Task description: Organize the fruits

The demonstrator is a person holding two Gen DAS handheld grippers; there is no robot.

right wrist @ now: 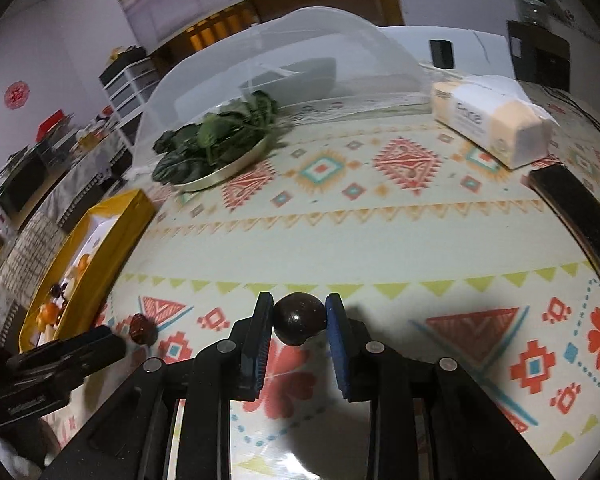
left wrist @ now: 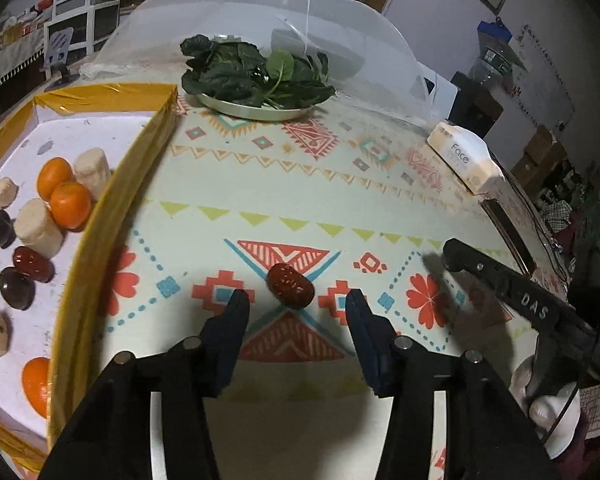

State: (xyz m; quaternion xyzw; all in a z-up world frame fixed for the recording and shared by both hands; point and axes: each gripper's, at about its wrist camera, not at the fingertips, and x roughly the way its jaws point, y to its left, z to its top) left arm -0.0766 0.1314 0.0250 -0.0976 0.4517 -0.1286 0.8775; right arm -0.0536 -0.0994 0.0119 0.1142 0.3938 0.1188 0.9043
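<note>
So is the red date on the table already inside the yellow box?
No, the red date lies on the patterned tablecloth in front of the open left gripper, outside the yellow box.

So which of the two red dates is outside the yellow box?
The red date on the tablecloth, between the open left tool's fingers; the other date lies inside the yellow box.

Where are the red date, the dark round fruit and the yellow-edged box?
red date [left wrist: 290, 290], left wrist view, middle of its skin.
dark round fruit [right wrist: 299, 318], right wrist view, its front.
yellow-edged box [left wrist: 112, 196], left wrist view, its right wall.
</note>
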